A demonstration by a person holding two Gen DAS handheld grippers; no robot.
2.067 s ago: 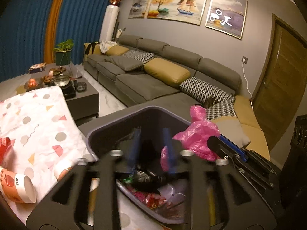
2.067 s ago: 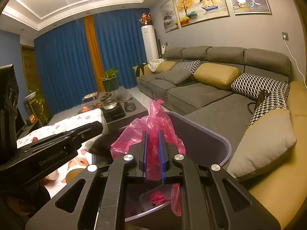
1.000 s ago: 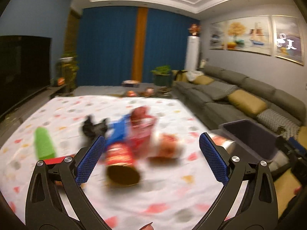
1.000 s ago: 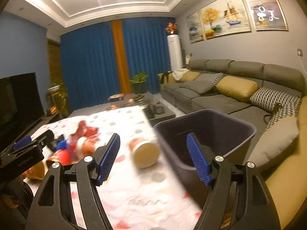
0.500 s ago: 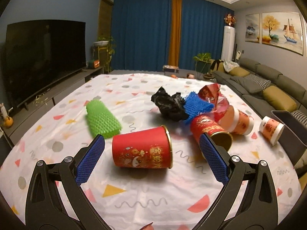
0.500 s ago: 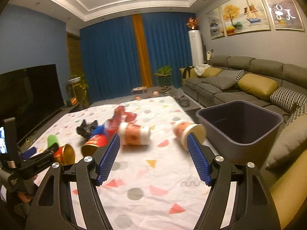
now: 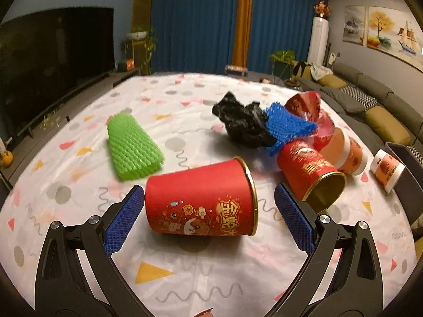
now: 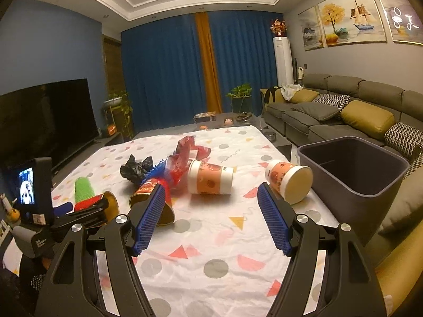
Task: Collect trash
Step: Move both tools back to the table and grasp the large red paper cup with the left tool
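Left hand-held gripper (image 7: 208, 211) spread wide around toppled red cup (image 7: 201, 200) (light, thin-walled, likely crushable); best pinched gently across the sides

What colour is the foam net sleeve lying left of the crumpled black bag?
Bright green foam net sleeve, clearest in the left wrist view.

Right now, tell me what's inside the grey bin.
From the right wrist view, the grey bin shows only dark inner walls near its rim. Its bottom is hidden by the near wall, so any contents can't be seen.

Patterned tablecloth (image 7: 201, 272), tipped red cups (image 7: 201, 206), green foam sleeve (image 7: 132, 145), black bag (image 7: 243, 124), blue netting (image 7: 288, 126)
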